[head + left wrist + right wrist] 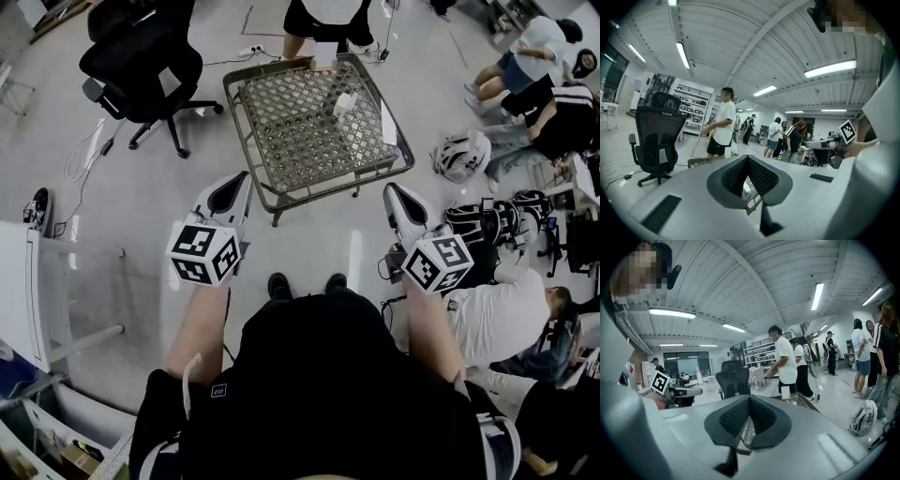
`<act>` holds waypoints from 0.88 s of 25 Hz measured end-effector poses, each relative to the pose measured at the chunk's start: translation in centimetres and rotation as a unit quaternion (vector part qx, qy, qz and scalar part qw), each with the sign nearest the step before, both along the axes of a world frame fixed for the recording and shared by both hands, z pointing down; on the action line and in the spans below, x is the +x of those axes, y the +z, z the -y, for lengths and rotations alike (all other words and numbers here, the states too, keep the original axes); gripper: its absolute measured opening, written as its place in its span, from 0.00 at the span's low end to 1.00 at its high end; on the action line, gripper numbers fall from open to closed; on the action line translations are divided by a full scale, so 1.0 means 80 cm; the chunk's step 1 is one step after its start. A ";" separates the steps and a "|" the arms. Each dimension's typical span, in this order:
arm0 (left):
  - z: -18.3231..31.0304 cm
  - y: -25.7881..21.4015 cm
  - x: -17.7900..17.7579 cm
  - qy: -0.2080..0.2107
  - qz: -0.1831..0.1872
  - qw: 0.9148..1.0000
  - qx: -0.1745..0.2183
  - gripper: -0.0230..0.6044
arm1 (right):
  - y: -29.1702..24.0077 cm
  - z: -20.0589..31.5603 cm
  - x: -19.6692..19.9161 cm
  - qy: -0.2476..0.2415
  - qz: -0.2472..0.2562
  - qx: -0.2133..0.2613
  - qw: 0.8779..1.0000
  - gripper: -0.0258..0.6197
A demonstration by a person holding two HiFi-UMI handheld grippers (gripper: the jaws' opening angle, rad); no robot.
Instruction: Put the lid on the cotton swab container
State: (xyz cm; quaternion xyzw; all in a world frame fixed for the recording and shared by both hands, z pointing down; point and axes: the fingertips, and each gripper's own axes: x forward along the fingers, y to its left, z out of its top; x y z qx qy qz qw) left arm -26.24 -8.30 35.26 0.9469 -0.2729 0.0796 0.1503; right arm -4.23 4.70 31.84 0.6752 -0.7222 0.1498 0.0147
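The task is not yet begun. The left gripper (pixel 240 183) and the right gripper (pixel 393 191) are held before the front edge of the wire-top surface (pixel 281 173), each with jaws closed together and nothing between them. The small white container (pixel 344 101) stands on the far right part of the surface. A flat white piece (pixel 388 123) lies at the right edge of the surface. It may be the lid, but I cannot tell. I judge the next move is to reach over the surface, open one gripper and take the lid.
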 end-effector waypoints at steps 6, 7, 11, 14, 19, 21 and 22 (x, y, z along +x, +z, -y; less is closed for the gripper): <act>0.011 0.004 0.021 0.013 0.005 1.000 -0.002 0.04 | 0.013 0.017 0.017 0.009 0.021 -0.002 1.000 0.05; 0.014 0.005 0.027 0.015 0.009 1.000 -0.002 0.04 | 0.015 0.020 0.022 0.009 0.025 -0.001 1.000 0.05; 0.032 0.010 0.059 0.015 0.023 1.000 -0.001 0.04 | 0.027 0.040 0.061 0.012 0.039 0.003 0.999 0.05; 0.048 0.015 0.100 0.010 0.034 0.999 0.001 0.04 | 0.036 0.062 0.104 0.006 0.051 0.008 0.999 0.05; 0.073 0.024 0.203 -0.006 0.049 0.999 -0.002 0.04 | 0.049 0.101 0.200 -0.017 0.067 0.010 0.998 0.05; 0.078 0.025 0.247 -0.021 0.052 0.998 -0.005 0.04 | 0.053 0.112 0.246 -0.031 0.060 0.004 0.998 0.05; 0.080 0.025 0.268 -0.030 0.053 0.998 -0.005 0.04 | 0.054 0.117 0.269 -0.040 0.055 0.001 0.998 0.05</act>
